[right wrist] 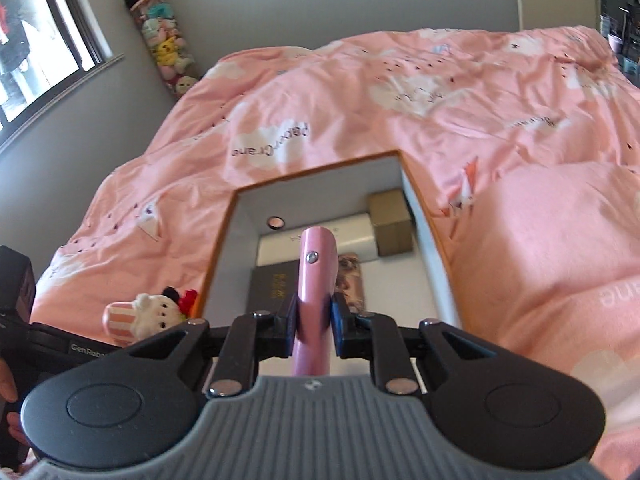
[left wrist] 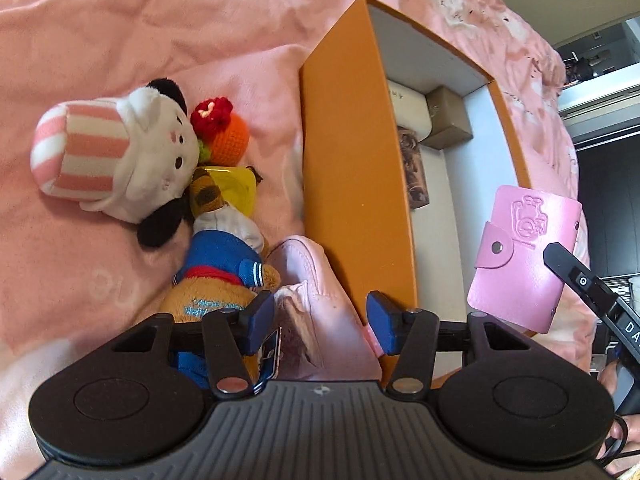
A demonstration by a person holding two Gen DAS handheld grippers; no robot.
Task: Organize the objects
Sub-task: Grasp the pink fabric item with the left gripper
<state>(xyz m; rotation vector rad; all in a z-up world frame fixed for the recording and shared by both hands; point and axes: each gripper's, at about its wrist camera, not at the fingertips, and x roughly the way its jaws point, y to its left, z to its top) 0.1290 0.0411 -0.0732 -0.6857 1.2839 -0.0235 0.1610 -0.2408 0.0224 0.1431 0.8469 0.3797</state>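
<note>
A: Where is the wallet [right wrist: 316, 280] now?

B: In the right gripper [right wrist: 315, 320], clamped edge-on between the pads and held over the open box [right wrist: 224, 248]. From the left wrist view its flat pink face shows, with a snap tab and an embossed figure, hanging above the box's near end.

A: How would it handle?

B: Probably light and thin, a soft leather-like cover with some give. The surface looks smooth, so it could slide in a loose pinch. The pads grip it across its thickness near one end, which seems a sound hold; the snap tab is clear of them.

A: And the left gripper [left wrist: 320, 322]?

B: Its jaws stand part open around a pale pink pouch [left wrist: 320, 304] lying on the quilt [left wrist: 120, 40] against the box's orange wall. Whether the pads press on it cannot be told; the right pad seems just beside it.

A: How would the pouch behave?

B: It looks soft and slack, likely to sag, so a hold across its middle would suit better than a corner.

A: Anything else close by?

B: A striped-hat plush [left wrist: 120, 156], a bear [left wrist: 216, 276] in a blue top and a crocheted orange [left wrist: 228, 136] lie just left of the pouch. All are soft and should take a squeeze.
</note>
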